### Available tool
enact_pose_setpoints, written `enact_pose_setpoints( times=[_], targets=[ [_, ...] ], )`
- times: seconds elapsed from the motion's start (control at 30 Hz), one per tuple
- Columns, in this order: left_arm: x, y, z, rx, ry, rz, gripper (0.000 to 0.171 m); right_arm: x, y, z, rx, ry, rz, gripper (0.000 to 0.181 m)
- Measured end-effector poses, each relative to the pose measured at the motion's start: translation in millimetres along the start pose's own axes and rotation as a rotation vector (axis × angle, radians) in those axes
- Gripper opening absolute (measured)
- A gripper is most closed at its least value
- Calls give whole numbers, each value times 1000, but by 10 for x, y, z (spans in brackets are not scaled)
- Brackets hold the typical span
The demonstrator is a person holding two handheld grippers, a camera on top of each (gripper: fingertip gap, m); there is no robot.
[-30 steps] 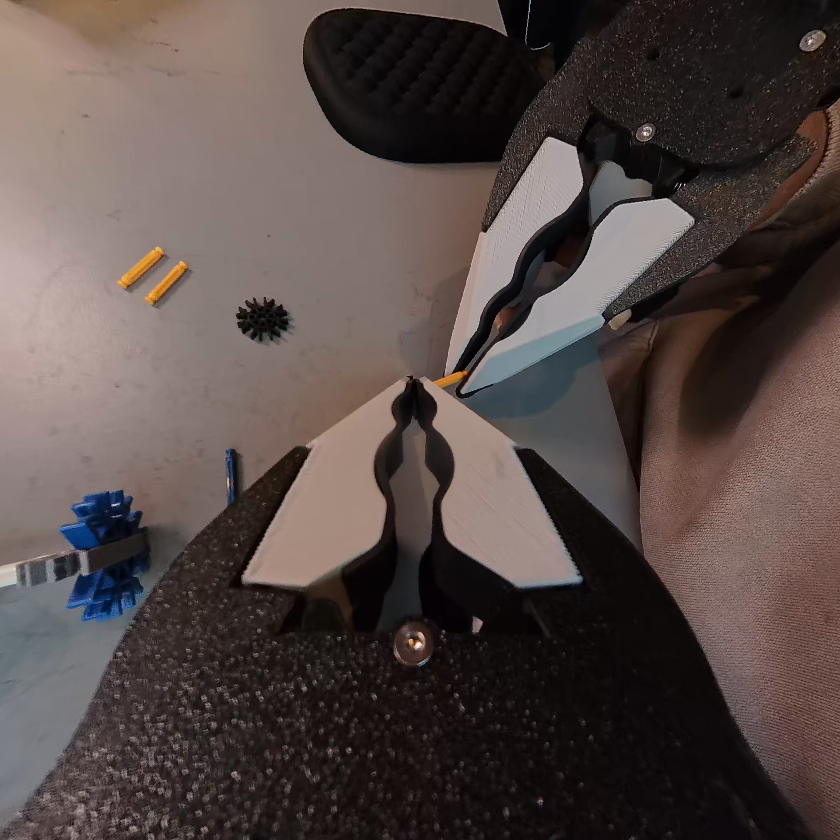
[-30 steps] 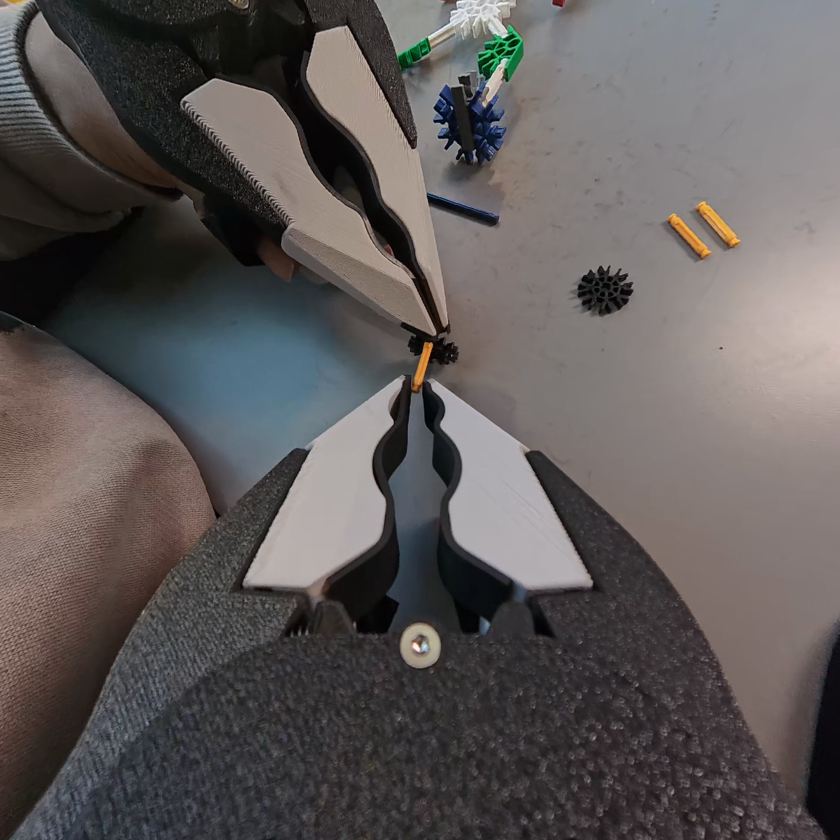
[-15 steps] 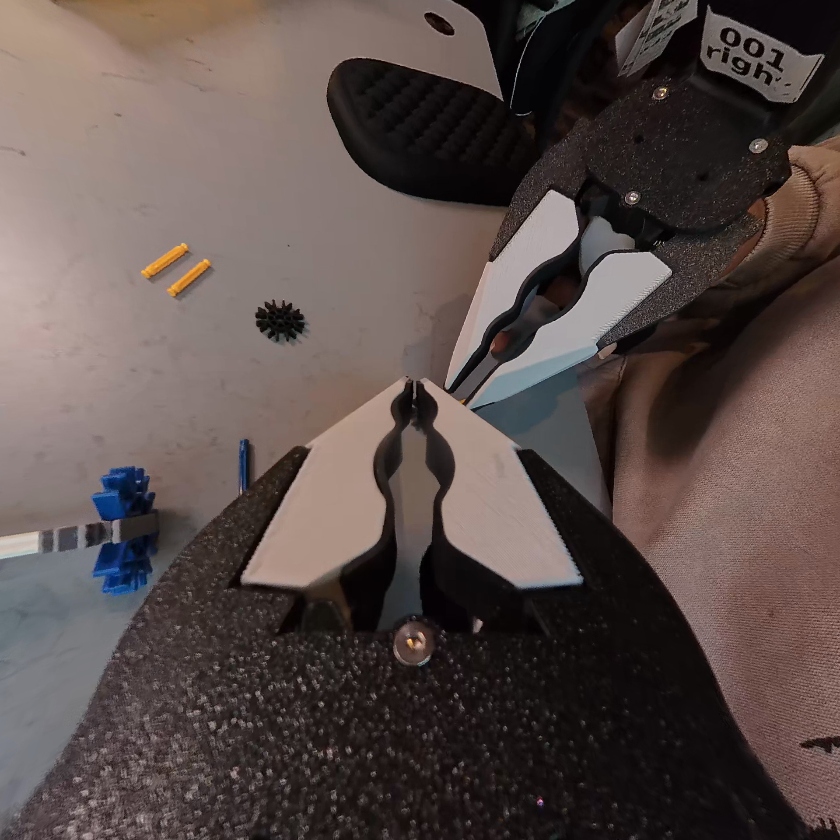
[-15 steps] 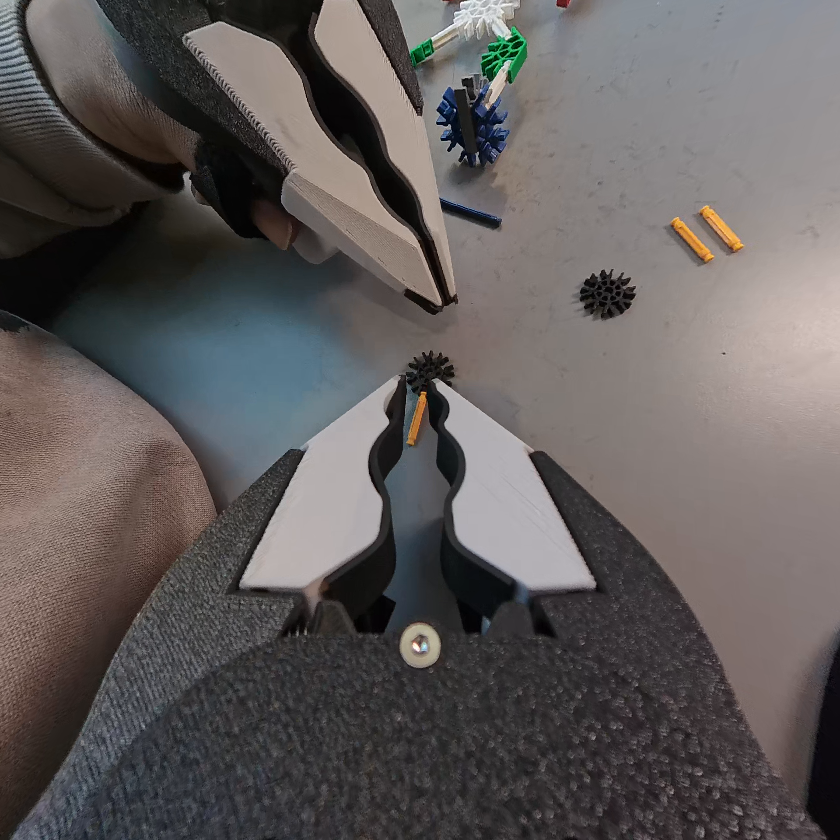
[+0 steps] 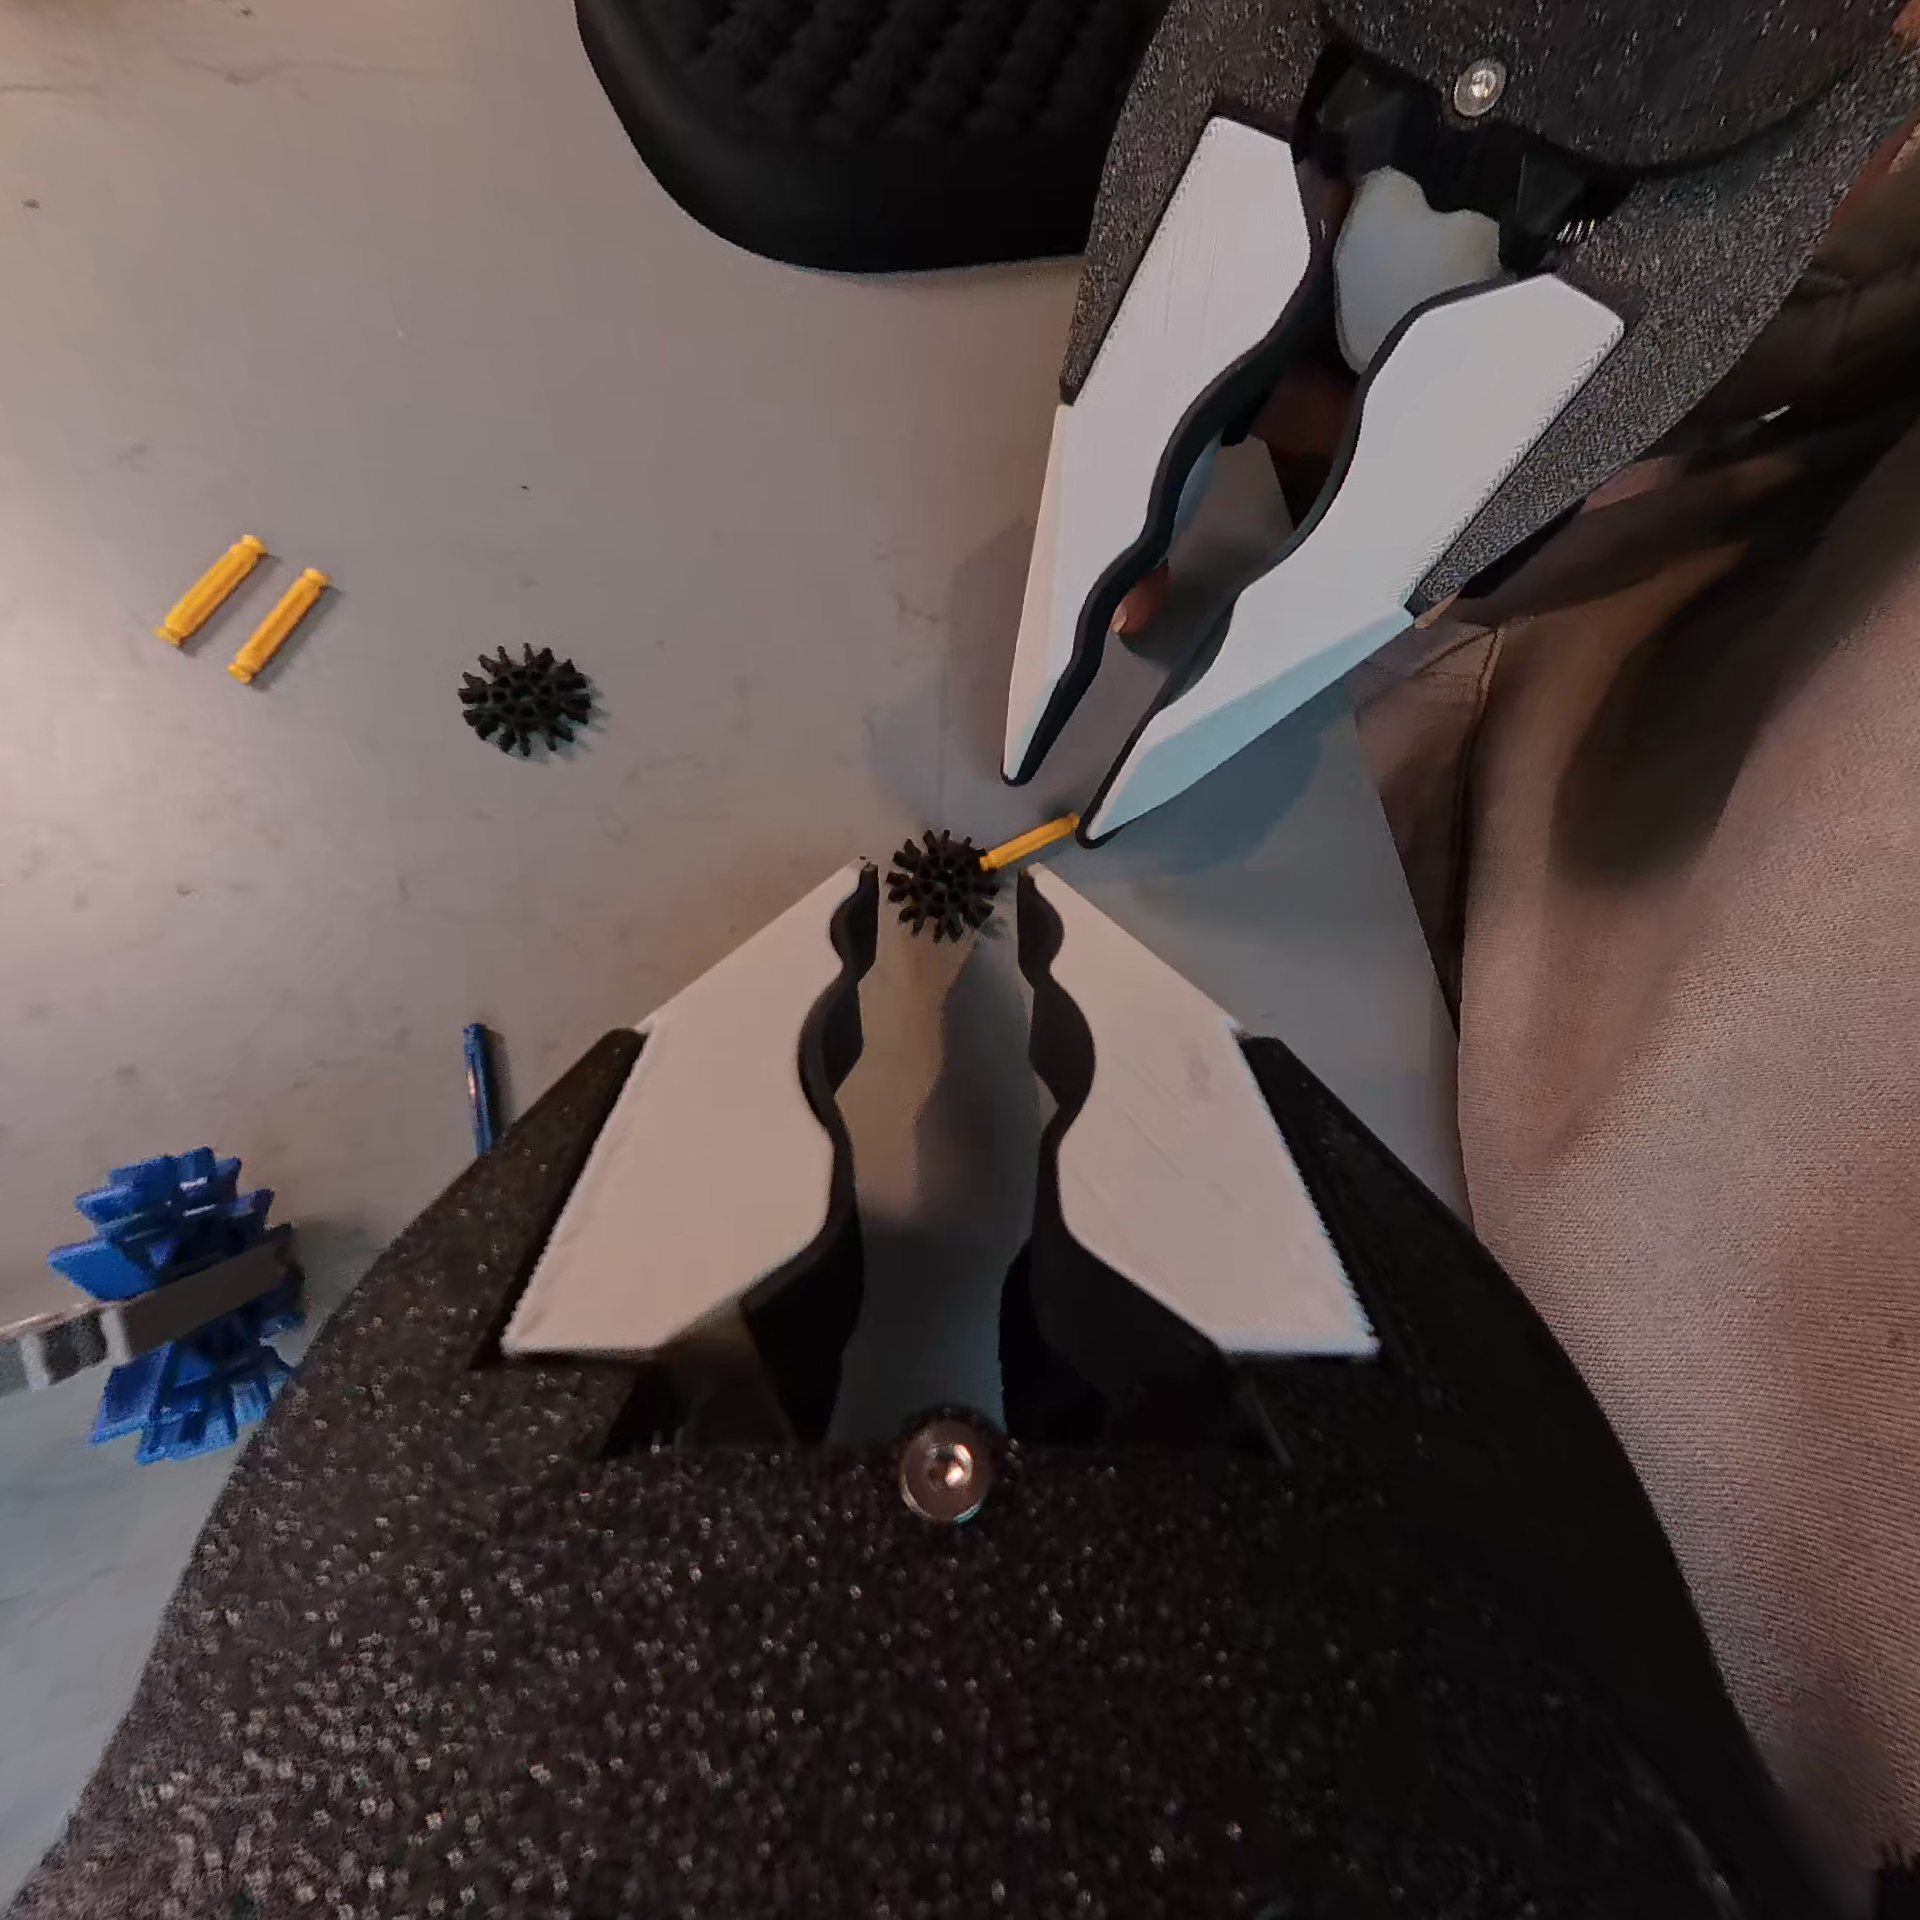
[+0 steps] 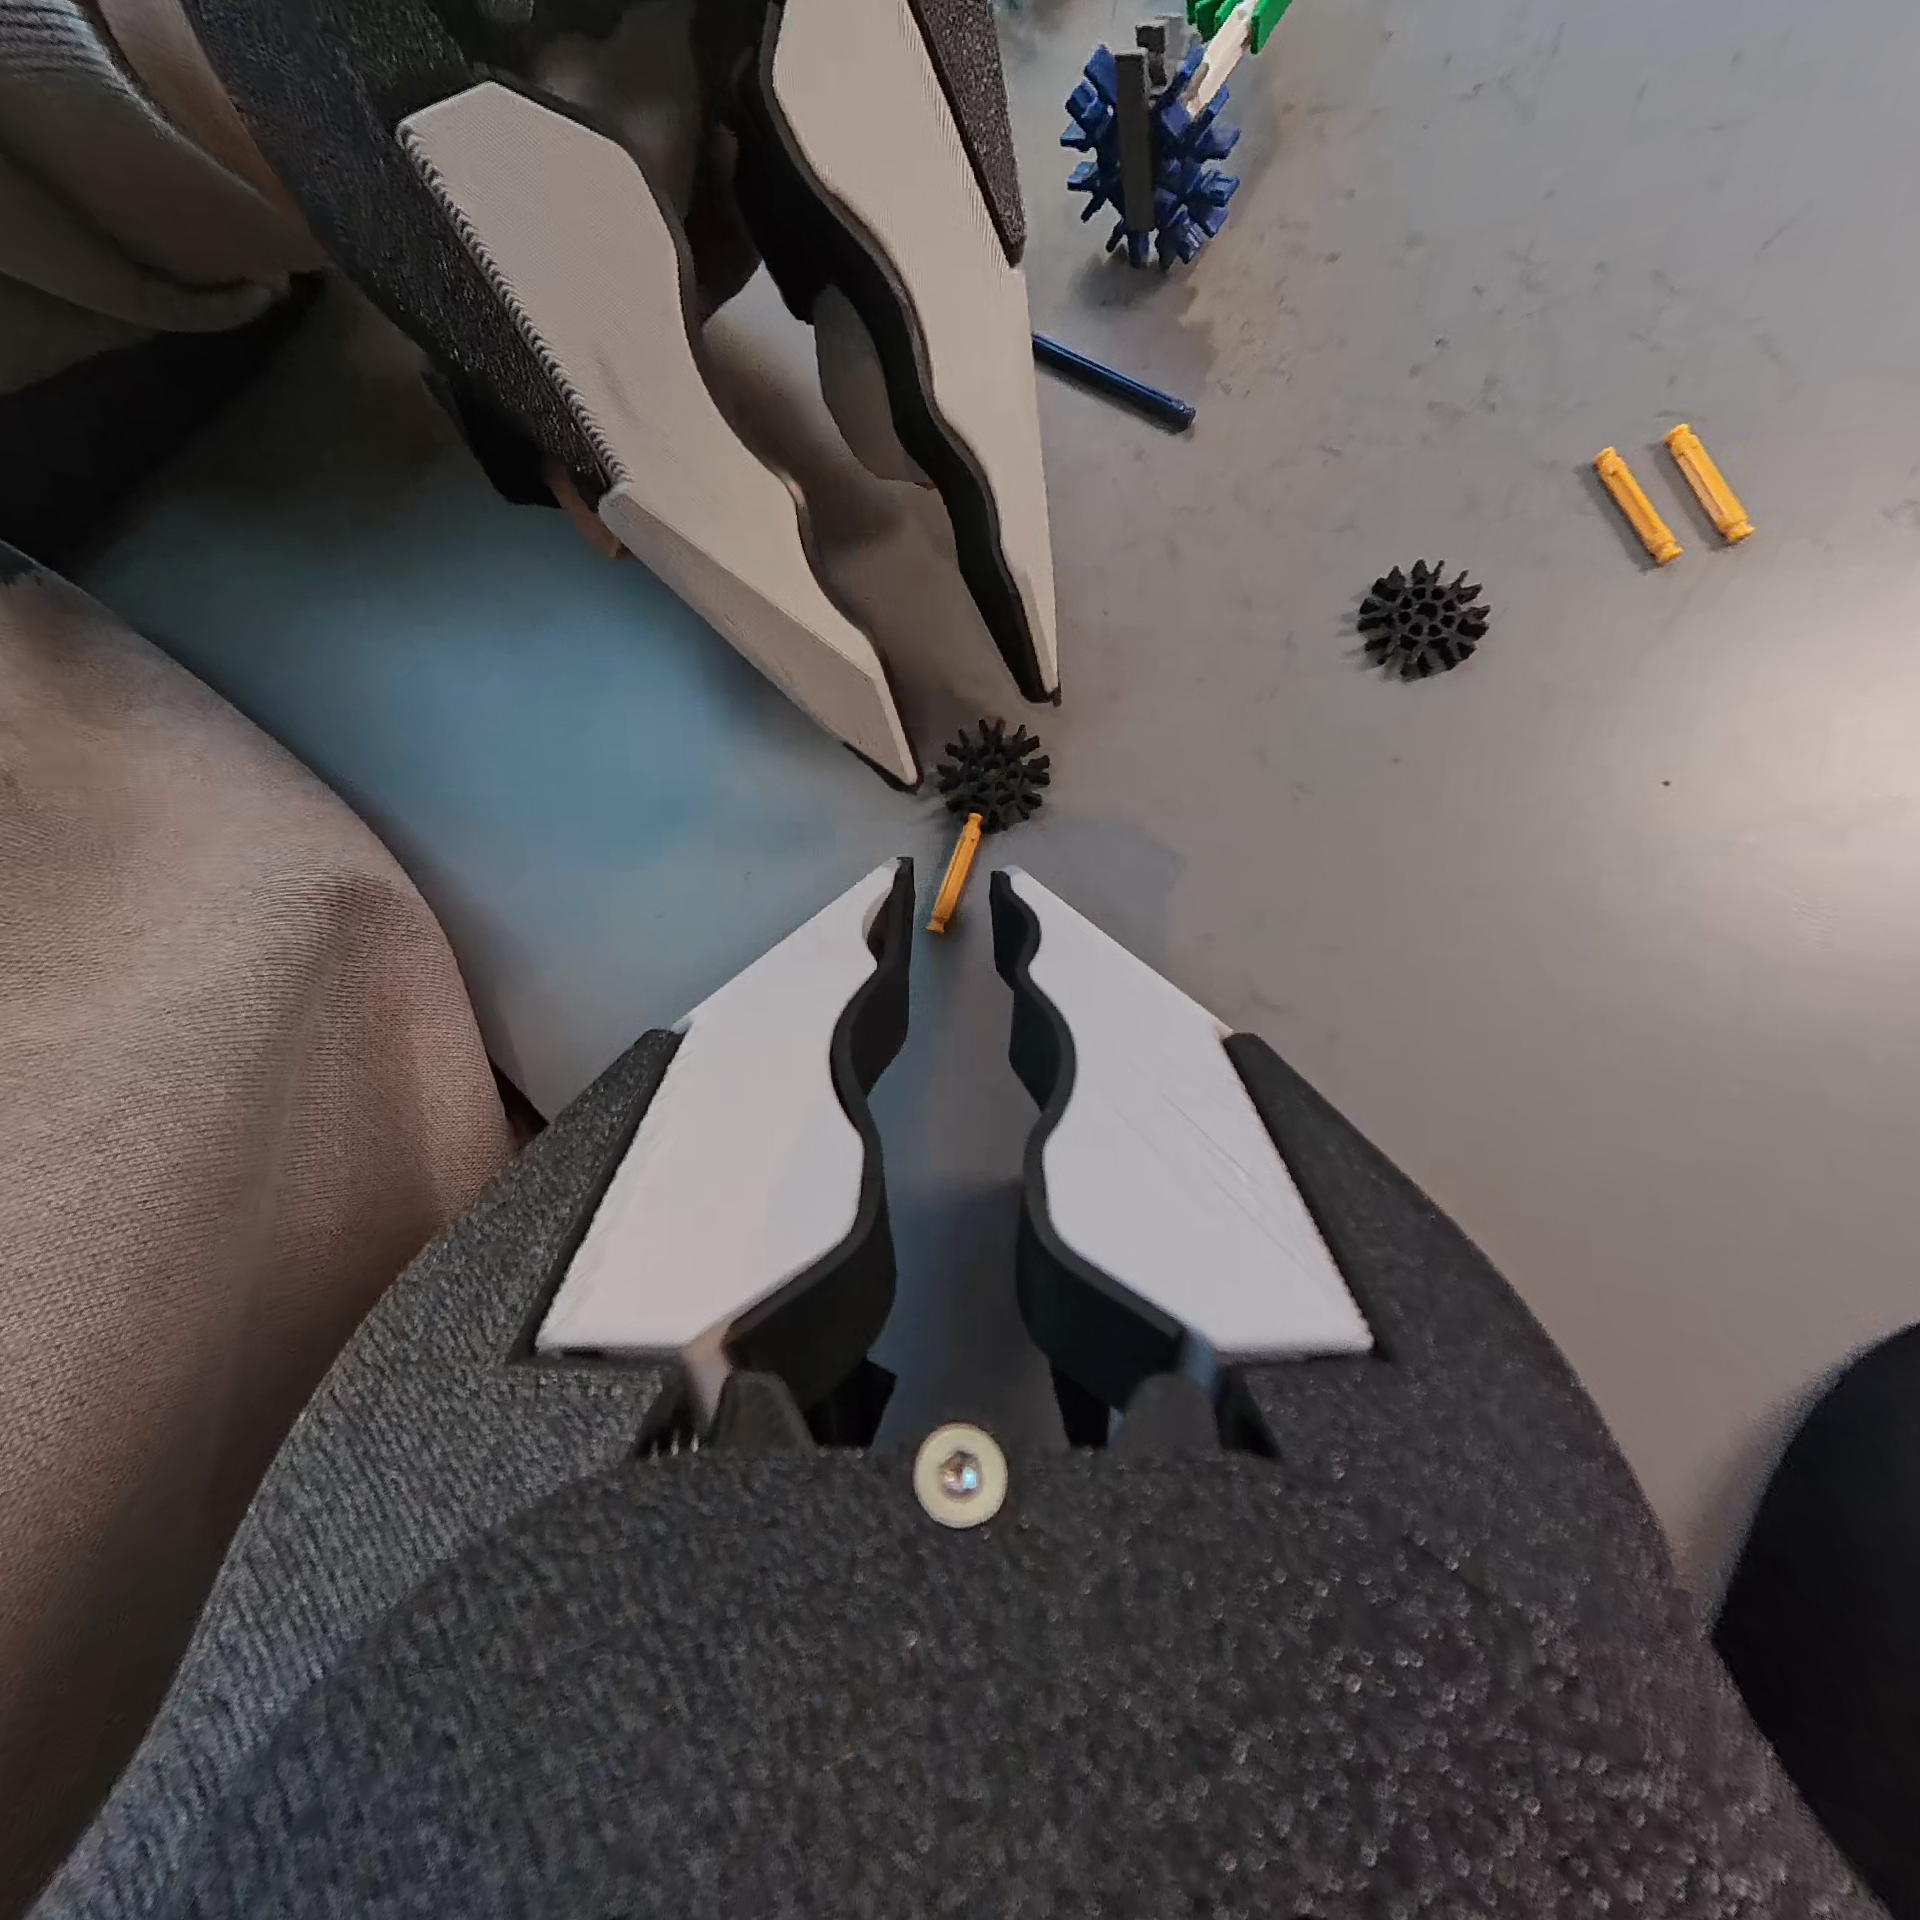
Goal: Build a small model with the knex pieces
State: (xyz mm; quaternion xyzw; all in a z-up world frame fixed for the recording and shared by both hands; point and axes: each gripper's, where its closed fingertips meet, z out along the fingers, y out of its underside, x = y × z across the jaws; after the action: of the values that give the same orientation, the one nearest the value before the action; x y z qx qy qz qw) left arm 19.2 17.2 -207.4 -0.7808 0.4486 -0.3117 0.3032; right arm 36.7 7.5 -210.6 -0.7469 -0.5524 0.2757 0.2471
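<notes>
A small black spiky connector (image 5: 942, 883) with a short yellow rod (image 5: 1029, 840) stuck in it lies on the grey table. My left gripper (image 5: 945, 878) is open, its fingertips on either side of the connector without gripping it. My right gripper (image 6: 951, 873) is open too, and the yellow rod (image 6: 954, 873) lies between its fingertips, with the connector (image 6: 992, 774) just beyond. Each gripper shows in the other's view, the right one (image 5: 1055, 805) and the left one (image 6: 977, 732), tips almost meeting over the piece.
Two loose yellow rods (image 6: 1673, 494) and a second black connector (image 6: 1423, 620) lie to the side. A dark blue rod (image 6: 1112, 382) and a blue connector with a grey rod (image 6: 1153, 177) lie farther off. A black textured pad (image 5: 883, 125) and a person's beige clothing (image 5: 1662, 1143) border the area. The tips of both grippers are at nearly the same place.
A second ago both grippers were shut, left on the black connector and right on the yellow rod, tips together. Both have opened, and the joined piece lies on the table.
</notes>
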Motion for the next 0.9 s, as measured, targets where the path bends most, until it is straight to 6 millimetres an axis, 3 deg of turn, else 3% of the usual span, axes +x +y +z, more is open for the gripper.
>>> enact_pose_setpoints(
  times=[0.33,0.67,0.9],
  targets=[
    [-30,83,62,-67,-67,93,19,3,21,45,-47,27,-61,10],
    [-69,5,-74,-2,-37,-12,19,20,2,120,-109,16,-154,2],
    [-134,117,-23,-72,-103,5,19,75,-34,72,-48,5,-92,1]
  ],
)
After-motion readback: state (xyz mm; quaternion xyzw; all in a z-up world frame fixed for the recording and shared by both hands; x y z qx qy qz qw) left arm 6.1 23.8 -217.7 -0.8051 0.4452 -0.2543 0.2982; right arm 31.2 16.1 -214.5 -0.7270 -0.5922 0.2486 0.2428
